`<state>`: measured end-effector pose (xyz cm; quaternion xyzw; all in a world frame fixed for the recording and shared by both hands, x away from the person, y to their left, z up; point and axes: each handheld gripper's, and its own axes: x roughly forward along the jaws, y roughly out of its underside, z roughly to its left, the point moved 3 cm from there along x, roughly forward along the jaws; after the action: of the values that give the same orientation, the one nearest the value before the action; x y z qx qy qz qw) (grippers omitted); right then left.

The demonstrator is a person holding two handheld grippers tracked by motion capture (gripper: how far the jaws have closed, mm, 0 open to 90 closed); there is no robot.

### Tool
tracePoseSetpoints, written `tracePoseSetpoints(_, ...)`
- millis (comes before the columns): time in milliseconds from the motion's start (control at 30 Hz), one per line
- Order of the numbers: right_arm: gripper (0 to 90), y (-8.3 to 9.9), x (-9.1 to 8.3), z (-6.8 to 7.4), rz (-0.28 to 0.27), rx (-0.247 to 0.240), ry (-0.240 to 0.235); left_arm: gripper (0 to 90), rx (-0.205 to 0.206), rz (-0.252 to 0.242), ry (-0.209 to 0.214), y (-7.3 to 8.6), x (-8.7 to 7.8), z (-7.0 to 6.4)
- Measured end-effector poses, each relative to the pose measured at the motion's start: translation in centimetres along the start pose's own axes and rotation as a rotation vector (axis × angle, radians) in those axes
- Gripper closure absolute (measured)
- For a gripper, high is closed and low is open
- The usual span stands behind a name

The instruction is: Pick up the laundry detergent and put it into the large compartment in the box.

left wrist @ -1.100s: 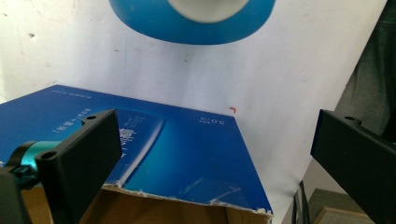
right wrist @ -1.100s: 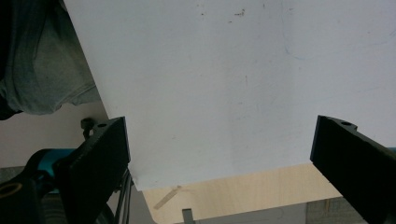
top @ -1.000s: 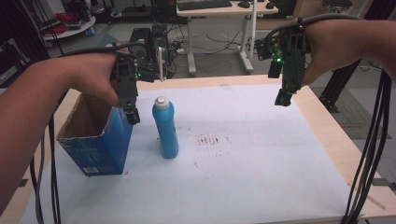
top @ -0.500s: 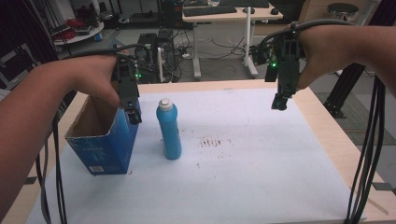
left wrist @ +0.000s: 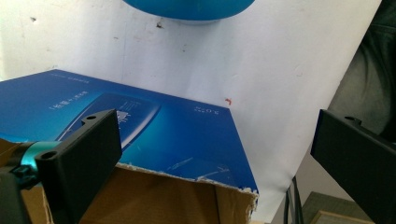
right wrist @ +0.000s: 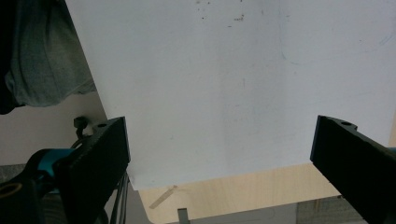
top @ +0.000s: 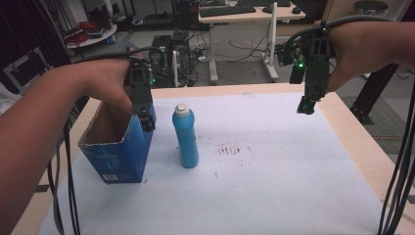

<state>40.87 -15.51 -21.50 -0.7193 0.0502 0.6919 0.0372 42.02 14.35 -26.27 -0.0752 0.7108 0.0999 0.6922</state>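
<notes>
Bottle [top: 186, 137] first, since that's the thing in play: in the high view the blue bottle with the white cap stands upright on the white sheet [top: 274, 186] covering the desk [top: 359, 147], just beside the right wall of an open blue cardboard box [top: 122, 152]. The left claw [top: 147, 122] hangs right over the box's near-right corner, close to the bottle's neck but not touching it. The right claw [top: 306, 105] is way off at the far right edge of the sheet, well apart from both, held up in the air.

Left gripper view: the left claw's jaws are spread wide with nothing between them. The box's torn rim and blue printed side sit underneath, and the bottle's rounded blue bottom [left wrist: 189, 8] pokes in at the top edge, standing on the sheet.

Right gripper view: jaws also wide apart, nothing gripped, just bare white sheet below with a few small marks, plus the desk's wooden edge [right wrist: 243, 191] along the bottom.
</notes>
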Motion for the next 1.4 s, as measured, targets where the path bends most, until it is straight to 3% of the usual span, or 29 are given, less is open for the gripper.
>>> tracePoseSetpoints(167, 3.8, 0.2, 0.4, -0.1, 0.035, 0.003, 0.003, 1.8, -0.012, 0.003, 0.000, 0.0, 0.2, 0.1)
tracePoseSetpoints(300, 3.8, 0.1, 0.4, -0.1, 0.033, 0.007, 0.003, 1.8, -0.014, 0.004, 0.004, 0.0, 0.2, 0.1)
tracePoseSetpoints(467, 3.7, 0.0, 0.5, -0.1, 0.029, 0.000, 0.004, 1.8, -0.082, -0.004, 0.013, 0.2, -0.1, 0.1)
tracePoseSetpoints(633, 3.7, -0.1, 0.5, -0.2, 0.026, -0.010, 0.006, 1.8, -0.115, -0.005, 0.005, 0.1, -0.3, 0.0)
tracePoseSetpoints(667, 3.8, 0.1, 0.4, -0.1, 0.029, -0.004, 0.007, 1.8, -0.171, -0.001, -0.010, 0.0, -0.4, 0.0)
tracePoseSetpoints(700, 3.8, 0.1, 0.4, -0.1, 0.029, -0.004, 0.007, 1.8, -0.171, -0.001, -0.010, 0.0, -0.4, 0.0)
tracePoseSetpoints(733, 3.7, 0.1, 0.4, -0.1, 0.025, -0.005, 0.008, 1.8, -0.192, 0.005, -0.016, -0.1, -0.4, 0.0)
tracePoseSetpoints(767, 3.8, 0.2, 0.4, -0.1, 0.023, 0.000, 0.011, 1.8, -0.244, 0.010, -0.016, -0.3, -0.4, 0.0)
tracePoseSetpoints(833, 3.7, 0.3, 0.4, -0.1, 0.027, -0.005, 0.011, 1.8, -0.268, 0.008, -0.016, -0.3, -0.5, 0.0)
tracePoseSetpoints(867, 3.7, 0.3, 0.3, 0.0, 0.030, 0.006, 0.010, 1.8, -0.319, 0.003, -0.005, -0.5, -0.6, 0.0)
tracePoseSetpoints(967, 3.7, 0.3, 0.4, 0.1, 0.027, 0.008, 0.009, 1.8, -0.370, 0.001, 0.005, -0.7, -0.8, -0.2)
tracePoseSetpoints(1133, 3.7, 0.5, 0.2, 0.2, 0.029, 0.007, 0.010, 1.8, -0.484, -0.012, 0.067, -0.9, -1.3, -0.7)
tracePoseSetpoints(1167, 3.7, 0.6, 0.2, 0.2, 0.030, 0.009, 0.011, 1.8, -0.484, -0.012, 0.067, -0.9, -1.3, -0.7)
tracePoseSetpoints(1200, 3.7, 0.6, 0.2, 0.2, 0.026, 0.007, 0.011, 1.8, -0.536, -0.033, 0.084, -1.1, -1.5, -0.8)
tracePoseSetpoints(1233, 3.7, 0.7, 0.2, 0.2, 0.027, 0.017, 0.009, 1.8, -0.567, -0.044, 0.094, -1.2, -1.7, -0.8)
tracePoseSetpoints(1267, 3.7, 0.7, 0.2, 0.2, 0.028, 0.015, 0.011, 1.8, -0.567, -0.044, 0.094, -1.2, -1.7, -0.8)
tracePoseSetpoints(1300, 3.7, 0.8, 0.2, 0.2, 0.027, 0.016, 0.011, 1.8, -0.635, -0.065, 0.108, -1.4, -1.9, -0.8)
tracePoseSetpoints(1400, 3.7, 0.9, 0.1, 0.3, 0.028, 0.031, 0.012, 1.8, -0.717, -0.087, 0.120, -1.7, -2.2, -0.7)
